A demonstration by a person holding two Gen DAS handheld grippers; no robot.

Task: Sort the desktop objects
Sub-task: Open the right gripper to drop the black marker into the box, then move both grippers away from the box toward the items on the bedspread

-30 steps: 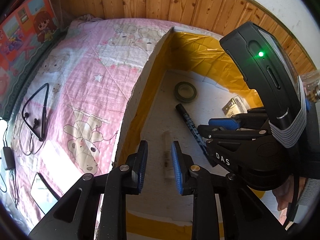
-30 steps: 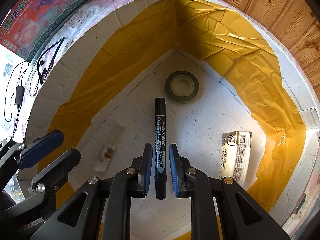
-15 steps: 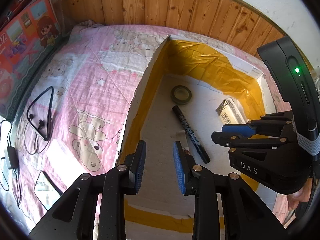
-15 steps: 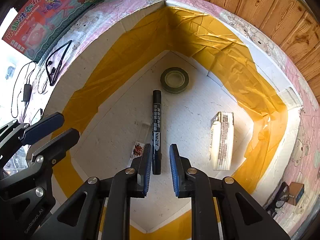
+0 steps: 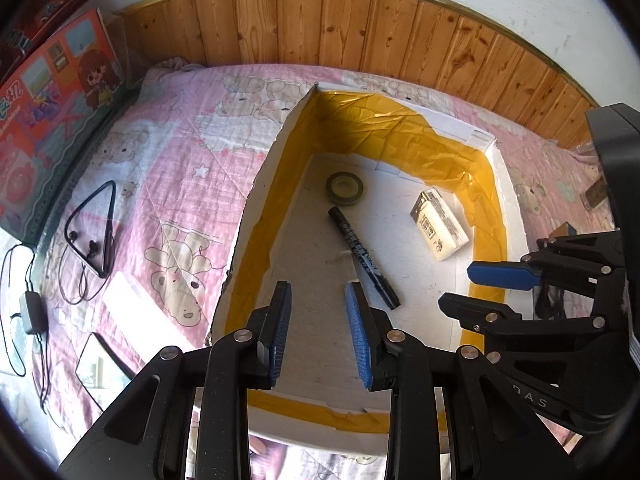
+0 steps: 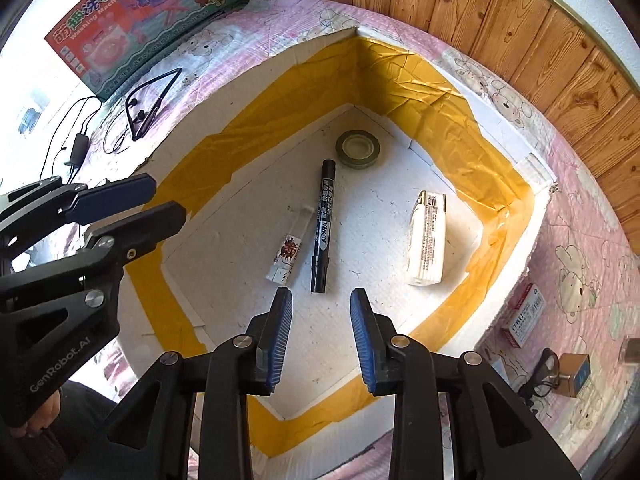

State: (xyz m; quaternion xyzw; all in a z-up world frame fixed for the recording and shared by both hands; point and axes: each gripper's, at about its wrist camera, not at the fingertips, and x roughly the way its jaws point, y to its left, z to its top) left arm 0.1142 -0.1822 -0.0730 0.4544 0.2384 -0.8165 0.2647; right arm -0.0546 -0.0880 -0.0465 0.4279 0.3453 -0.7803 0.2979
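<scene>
A white foam box (image 5: 506,184) lined with yellow tape (image 6: 460,144) lies on the bed. Inside it are a black marker (image 6: 322,226) (image 5: 362,256), a dark tape roll (image 6: 358,148) (image 5: 344,187), a cream packet (image 6: 427,238) (image 5: 439,230) and a small clear sachet (image 6: 289,252). My right gripper (image 6: 321,324) is open and empty, above the box just short of the marker's near end. My left gripper (image 5: 318,320) is open and empty over the box's left half; it also shows at the left of the right wrist view (image 6: 132,204).
On the pink bedspread left of the box lie black neckband earphones (image 5: 94,232), a charger with cable (image 5: 32,312) and a phone (image 5: 100,368). A toy box (image 6: 140,20) leans at the far left. Small boxes (image 6: 528,316) lie right of the foam box. Wooden panelling (image 5: 360,32) runs behind.
My right gripper has let go of the marker, which now lies in the box, and opened. Both grippers have pulled back and up from the box.
</scene>
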